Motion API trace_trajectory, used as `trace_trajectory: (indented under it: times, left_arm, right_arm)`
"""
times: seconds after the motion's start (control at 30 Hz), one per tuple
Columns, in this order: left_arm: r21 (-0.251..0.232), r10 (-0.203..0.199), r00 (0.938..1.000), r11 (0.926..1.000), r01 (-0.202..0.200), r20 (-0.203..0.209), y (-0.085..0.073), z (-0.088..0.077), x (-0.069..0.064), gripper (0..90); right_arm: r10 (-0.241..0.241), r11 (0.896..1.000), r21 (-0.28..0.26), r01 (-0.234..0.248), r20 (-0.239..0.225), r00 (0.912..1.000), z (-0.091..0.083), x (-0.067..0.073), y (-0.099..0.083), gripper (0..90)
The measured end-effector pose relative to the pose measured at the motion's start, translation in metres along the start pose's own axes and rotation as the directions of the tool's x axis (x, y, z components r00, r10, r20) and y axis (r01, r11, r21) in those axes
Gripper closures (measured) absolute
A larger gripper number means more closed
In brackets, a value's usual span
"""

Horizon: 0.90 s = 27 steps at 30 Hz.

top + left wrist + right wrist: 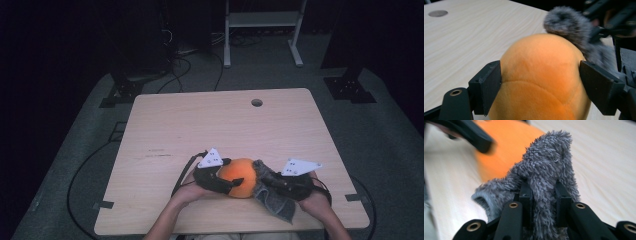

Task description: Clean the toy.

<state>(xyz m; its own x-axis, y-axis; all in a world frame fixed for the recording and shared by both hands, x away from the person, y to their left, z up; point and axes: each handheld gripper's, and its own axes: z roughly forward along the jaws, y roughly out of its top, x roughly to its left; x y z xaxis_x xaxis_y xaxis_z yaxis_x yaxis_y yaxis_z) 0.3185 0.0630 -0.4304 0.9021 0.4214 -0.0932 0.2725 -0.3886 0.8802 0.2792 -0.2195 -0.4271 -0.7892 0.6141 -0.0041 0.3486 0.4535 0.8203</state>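
table (200, 125): pale wood, round hole (256, 102) near far edge
on it: orange plush (240, 176), grey cloth (276, 200)

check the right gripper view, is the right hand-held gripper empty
No, the right hand-held gripper is shut on a fold of grey fuzzy cloth pinched between its jaws.
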Motion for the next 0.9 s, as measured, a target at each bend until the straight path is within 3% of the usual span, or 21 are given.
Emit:
trace_trajectory:
  times: [0.1,0.2,0.27,0.37,0.47,0.5,0.57,0.6,0.63,0.67,0.7,0.73,0.77,0.8,0.9]
  left_arm:
    - [0.029,0.001,0.9996,0.9996,-0.001,0.028,-0.001,0.000,0.000,19.5]
    - [0.049,0.020,0.9975,0.9985,-0.023,0.068,0.001,-0.001,-0.003,18.8]
    - [0.065,0.034,0.9966,0.9971,-0.039,0.075,0.005,-0.005,-0.002,11.7]
    - [0.089,-0.014,0.9988,0.9960,0.010,0.047,0.009,-0.007,0.004,3.6]
    - [0.148,-0.065,0.9933,0.9877,0.051,0.096,0.002,0.003,0.007,3.3]
    - [0.141,-0.054,0.9942,0.9892,0.040,0.093,0.000,0.004,0.006,4.1]
    - [0.120,-0.015,0.9973,0.9928,0.006,0.072,0.002,0.003,0.001,14.8]
    - [0.084,0.034,0.9982,0.9958,-0.038,0.050,0.004,0.001,-0.002,21.5]
    - [0.035,0.097,0.9951,0.9946,-0.098,0.022,0.005,0.000,-0.007,25.9]
    - [0.002,0.159,0.9872,0.9872,-0.159,-0.005,0.006,-0.001,-0.011,27.6]
    - [-0.014,0.217,0.9755,0.9759,-0.218,-0.035,0.006,0.001,-0.014,28.4]
    - [-0.021,0.254,0.9658,0.9666,-0.255,-0.051,0.006,0.003,-0.017,28.2]
    - [-0.020,0.269,0.9621,0.9627,-0.270,-0.046,0.004,0.007,-0.018,27.1]
    - [0.001,0.264,0.9639,0.9644,-0.264,-0.032,0.002,0.010,-0.017,25.0]
    - [0.051,0.186,0.9826,0.9814,-0.185,-0.008,-0.004,0.006,-0.008,19.8]
  right_arm:
    - [0.033,0.999,0.034,-0.034,0.030,0.9990,-0.001,-0.009,-0.007,72.4]
    - [0.042,0.998,-0.047,-0.043,-0.024,0.9988,-0.007,-0.006,0.003,72.2]
    - [0.028,0.997,-0.065,-0.032,-0.058,0.9979,-0.006,0.000,0.010,72.3]
    - [-0.013,1.000,-0.011,0.012,-0.078,0.9969,0.002,0.005,0.008,72.2]
    - [-0.014,1.000,-0.009,0.013,-0.091,0.9958,-0.001,0.005,0.005,71.9]
    - [-0.016,1.000,-0.008,0.015,-0.086,0.9962,-0.002,0.005,0.005,71.9]
    - [-0.025,1.000,-0.001,0.025,-0.061,0.9978,-0.002,0.005,0.005,72.1]
    - [-0.026,1.000,-0.004,0.026,-0.043,0.9987,-0.004,0.005,0.006,72.3]
    - [-0.025,1.000,-0.003,0.025,-0.025,0.9994,-0.005,0.005,0.007,72.4]
    - [-0.022,1.000,-0.006,0.022,-0.009,0.9997,-0.008,0.004,0.008,72.4]
    - [-0.015,1.000,-0.022,0.015,0.008,0.9999,-0.010,0.003,0.009,72.6]
    - [-0.004,0.999,-0.048,0.005,0.013,0.9999,-0.012,0.002,0.011,72.6]
    - [0.006,0.998,-0.067,-0.005,0.013,0.9999,-0.013,0.001,0.013,72.6]
    - [0.004,0.997,-0.078,-0.002,0.023,0.9997,-0.012,0.002,0.015,72.6]
    - [-0.013,0.998,-0.057,0.014,0.021,0.9997,0.001,0.005,0.013,72.4]
